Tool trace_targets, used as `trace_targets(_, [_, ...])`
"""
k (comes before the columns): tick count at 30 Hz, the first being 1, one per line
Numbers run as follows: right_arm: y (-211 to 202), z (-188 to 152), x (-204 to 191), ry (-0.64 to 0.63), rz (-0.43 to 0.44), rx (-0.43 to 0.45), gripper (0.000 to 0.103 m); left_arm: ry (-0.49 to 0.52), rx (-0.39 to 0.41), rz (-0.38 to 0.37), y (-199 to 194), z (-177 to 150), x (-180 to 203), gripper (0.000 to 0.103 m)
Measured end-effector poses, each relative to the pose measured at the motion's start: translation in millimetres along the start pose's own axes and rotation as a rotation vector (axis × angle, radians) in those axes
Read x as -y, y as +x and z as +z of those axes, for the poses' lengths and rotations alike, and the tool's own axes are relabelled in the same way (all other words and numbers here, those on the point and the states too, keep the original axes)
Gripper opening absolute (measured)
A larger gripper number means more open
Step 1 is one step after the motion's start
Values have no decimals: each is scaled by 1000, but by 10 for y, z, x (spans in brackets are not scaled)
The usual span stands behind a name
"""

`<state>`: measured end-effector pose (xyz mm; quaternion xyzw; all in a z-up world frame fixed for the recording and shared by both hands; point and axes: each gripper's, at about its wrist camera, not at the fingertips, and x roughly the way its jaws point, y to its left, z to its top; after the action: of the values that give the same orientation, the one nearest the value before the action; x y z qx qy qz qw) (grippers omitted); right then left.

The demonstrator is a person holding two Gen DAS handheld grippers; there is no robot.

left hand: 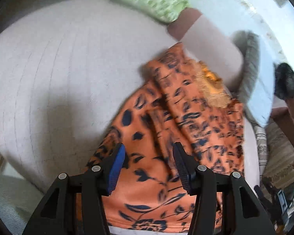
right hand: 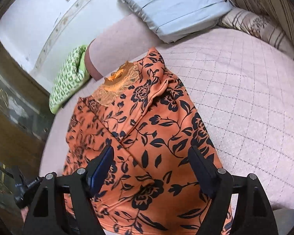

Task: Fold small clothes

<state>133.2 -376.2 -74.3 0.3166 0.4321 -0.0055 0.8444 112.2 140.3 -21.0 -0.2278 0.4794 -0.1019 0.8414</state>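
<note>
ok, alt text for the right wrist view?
An orange floral-print garment with black flowers and leaves lies spread on a pale pink quilted bed cover, with the right gripper hovering over its near end, jaws open. Beyond it sit a pale blue folded pillow and a green patterned cloth.

One orange top [right hand: 147,137], one green cloth [right hand: 68,84], one pillow [right hand: 172,9].

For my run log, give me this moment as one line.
stage: fold started | orange floral top: flat on bed | left gripper: open | right gripper: open | neither gripping
</note>
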Motion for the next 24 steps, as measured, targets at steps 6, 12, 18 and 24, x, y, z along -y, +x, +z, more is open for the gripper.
trace_targets(6, [-53,171,-230,-53,41,22,80,115,39,1,-137,172,298,51])
trace_targets(12, [72,643,-630,-198,36,28,80,306,57,34,4,665,815,64])
trace_targets(18, [711,1240,-663,-219,50,-102,80,290,-68,0,806,1453,1023,64])
trace_targets(24, [1549,1900,-419,-198,9,-186,80,277,-137,33,1793,2236,1084,62])
